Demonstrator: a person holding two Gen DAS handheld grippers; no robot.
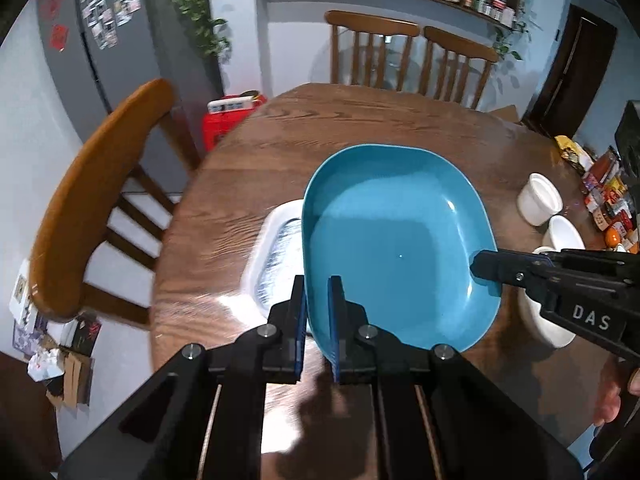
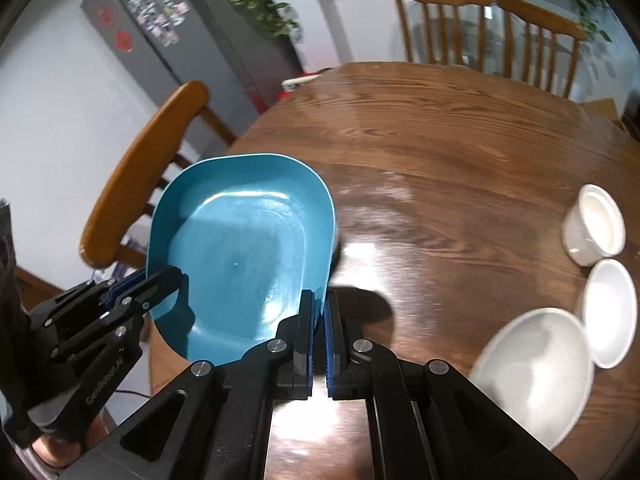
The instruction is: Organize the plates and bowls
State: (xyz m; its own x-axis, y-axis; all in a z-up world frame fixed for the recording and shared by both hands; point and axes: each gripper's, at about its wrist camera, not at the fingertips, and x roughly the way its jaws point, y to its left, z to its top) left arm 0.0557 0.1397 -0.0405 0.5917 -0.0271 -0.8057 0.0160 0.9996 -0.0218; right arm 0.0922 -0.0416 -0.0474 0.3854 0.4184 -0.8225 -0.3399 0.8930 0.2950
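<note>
A: Entry. You have the blue plate (image 1: 396, 240) carried between both tools, clear of the tabletop (image 1: 280, 128). Your left hand-held gripper (image 1: 318, 316) is closed down on the plate's near rim, one pad inside the rim and one outside. Your right hand-held gripper (image 2: 319, 320) is clamped the same way on the opposite rim.

B: Why two grips on one plate?

A: My reading: it is wide and shallow, and a single pinch at the rim would let it sag or swing. Two opposed pinches keep it roughly level (it tilts slightly in the right wrist view).

B: Where is it relative to the rest?

A: It hangs above the left part of the tabletop, partly over a white rectangular dish (image 1: 276, 256) that lies flat on the wood. To the right stand three white pieces, well apart from the plate: a large white bowl (image 2: 536, 372), a smaller white bowl (image 2: 610, 312) just beside it, and a white ramekin (image 2: 594, 230) beyond.

B: Appearance of the plate?

A: Rounded-rectangle outline, raised rim, glossy teal-blue, empty. Glare streaks show on the inside; no chips visible.

B: Judgement on the step?

A: You seem to be taking it toward the white rectangular dish to stack it, though I cannot confirm the destination.
</note>
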